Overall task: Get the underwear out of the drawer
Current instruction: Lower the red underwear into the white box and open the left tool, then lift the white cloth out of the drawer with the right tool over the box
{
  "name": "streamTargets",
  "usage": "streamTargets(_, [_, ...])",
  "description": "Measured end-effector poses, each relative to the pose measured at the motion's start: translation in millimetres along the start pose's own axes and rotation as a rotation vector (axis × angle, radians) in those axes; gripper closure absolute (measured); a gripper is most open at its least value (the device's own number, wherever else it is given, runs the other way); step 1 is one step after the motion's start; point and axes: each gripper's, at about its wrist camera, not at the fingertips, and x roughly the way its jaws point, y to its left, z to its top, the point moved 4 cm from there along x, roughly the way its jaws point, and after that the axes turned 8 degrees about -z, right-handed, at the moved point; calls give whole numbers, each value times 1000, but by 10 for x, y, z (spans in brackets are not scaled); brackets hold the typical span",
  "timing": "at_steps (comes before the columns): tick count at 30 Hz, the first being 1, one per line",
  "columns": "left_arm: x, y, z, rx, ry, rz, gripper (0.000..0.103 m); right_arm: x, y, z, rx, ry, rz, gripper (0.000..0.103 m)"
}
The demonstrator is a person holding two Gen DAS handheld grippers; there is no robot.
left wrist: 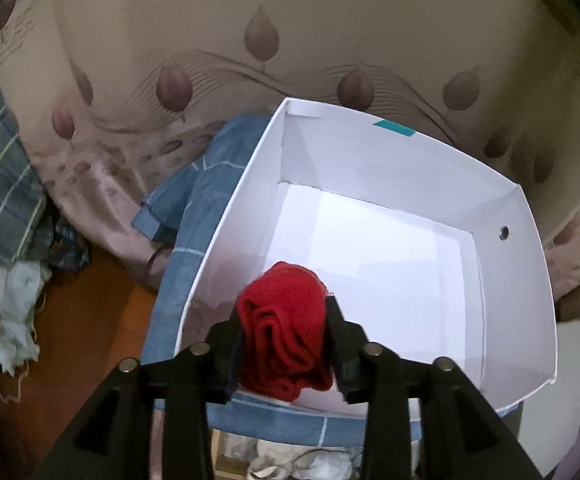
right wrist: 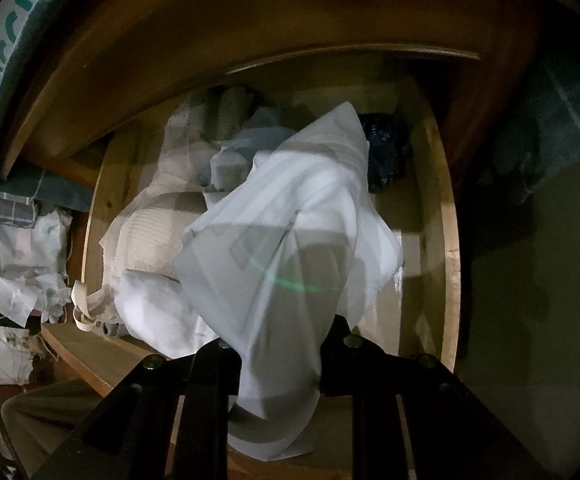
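Your left gripper (left wrist: pixel 286 344) is clamped on a bunched red knit garment (left wrist: pixel 284 328); both fingers (left wrist: pixel 339 332) press its sides, and the fabric bulges up and forward past the tips. It hangs over the near edge of an open white box (left wrist: pixel 529 280), which has a teal tape strip (left wrist: pixel 393 128) on its far rim and a small round hole (left wrist: pixel 503 233) in the right wall. The box sits on blue checked cloth (left wrist: pixel 194 216) against a leaf-patterned bedcover (left wrist: pixel 250 60).

Your right gripper (right wrist: pixel 280 344) is pinching a pale white-and-grey striped garment (right wrist: pixel 290 240), motion-blurred, so I can't name its type. It drapes up from between the fingers and down below them, over the open wooden drawer (right wrist: pixel 447 240). Inside the drawer: a white ribbed piece (right wrist: pixel 150 236) at left, more pale folded clothes (right wrist: pixel 226 120) toward the back, a dark blue patterned item (right wrist: pixel 385 152) at back right.
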Motion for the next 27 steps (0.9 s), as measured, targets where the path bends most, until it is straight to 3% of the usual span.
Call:
streamTargets(5, [-80, -8, -33, 79, -41, -15, 50, -91, 30, 12, -15, -59, -9, 86])
streamTargets(11, [-257, 36, -128, 110, -117, -78, 49, -258, 33, 38, -22, -125, 7, 86])
streamTargets(16, [-504, 87, -278, 145, -179, -73, 48, -451, -14, 55, -1, -167, 40, 86])
streamTargets(24, [-846, 297, -840, 162, -279, -21, 44, -879, -56, -12, -5, -197, 46, 86])
streamTargets(27, [-802, 394, -1114, 159, -268, -3, 44, -1165, -45, 21, -18, -222, 52, 86])
